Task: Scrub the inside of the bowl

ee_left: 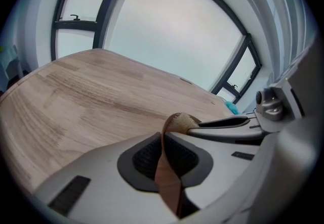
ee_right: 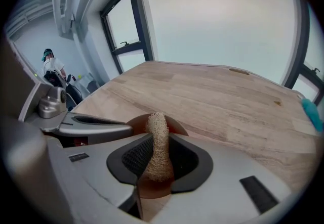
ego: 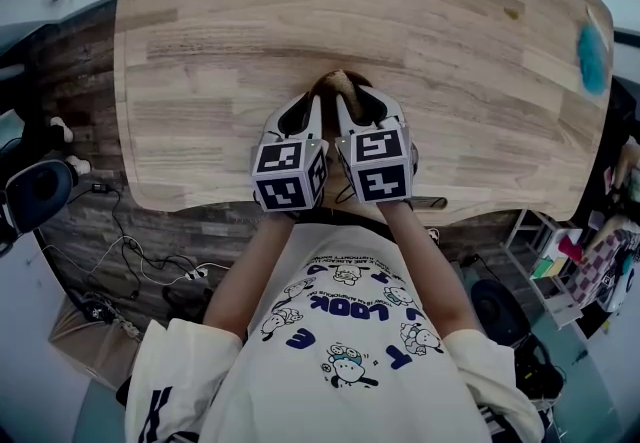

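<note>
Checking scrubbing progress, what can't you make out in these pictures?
1. Bowl interior: head view, covered by left gripper and right gripper; gripper views show only its wall.
2. Distant person: right gripper view, too small, partly behind the gripper.
3. Teal thing on the table: small, blurred; unidentifiable.

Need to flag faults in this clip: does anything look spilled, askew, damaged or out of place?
Nothing stands out. The left gripper is shut on the rim of the bowl, the right gripper on the scrubber; the table shows no spill. Only a blue thing lies apart at its far right edge.
</note>
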